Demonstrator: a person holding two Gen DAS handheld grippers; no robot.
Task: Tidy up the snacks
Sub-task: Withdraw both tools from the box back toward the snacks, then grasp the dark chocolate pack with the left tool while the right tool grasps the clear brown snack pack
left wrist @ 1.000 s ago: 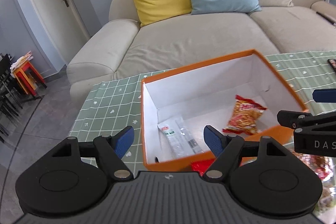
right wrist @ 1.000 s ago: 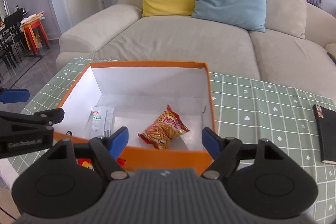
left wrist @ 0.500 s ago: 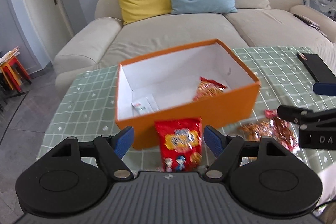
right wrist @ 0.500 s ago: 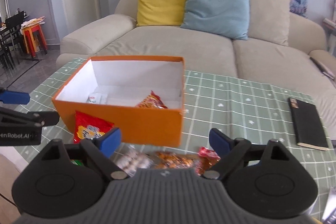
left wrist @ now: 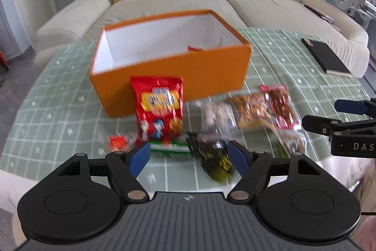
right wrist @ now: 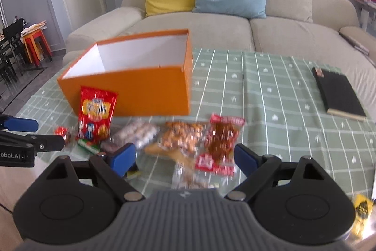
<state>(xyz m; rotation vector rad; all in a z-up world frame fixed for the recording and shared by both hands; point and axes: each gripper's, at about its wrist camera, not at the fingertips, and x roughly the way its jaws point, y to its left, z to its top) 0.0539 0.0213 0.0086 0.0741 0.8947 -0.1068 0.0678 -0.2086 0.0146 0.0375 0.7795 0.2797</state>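
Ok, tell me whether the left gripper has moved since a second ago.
Yes. The left gripper has pulled back from over the orange box, which now sits farther off, with the snack packets in front of it in view.

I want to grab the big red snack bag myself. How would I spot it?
Find the orange box on the green checked tablecloth. The red bag stands against its near side, above the other snacks. It alone is bright red with a yellow label and cartoon figure.

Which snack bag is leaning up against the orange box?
The big red snack bag with the cartoon picture. Its top rests against the orange box's front wall, while the other packets lie flat on the green tablecloth.
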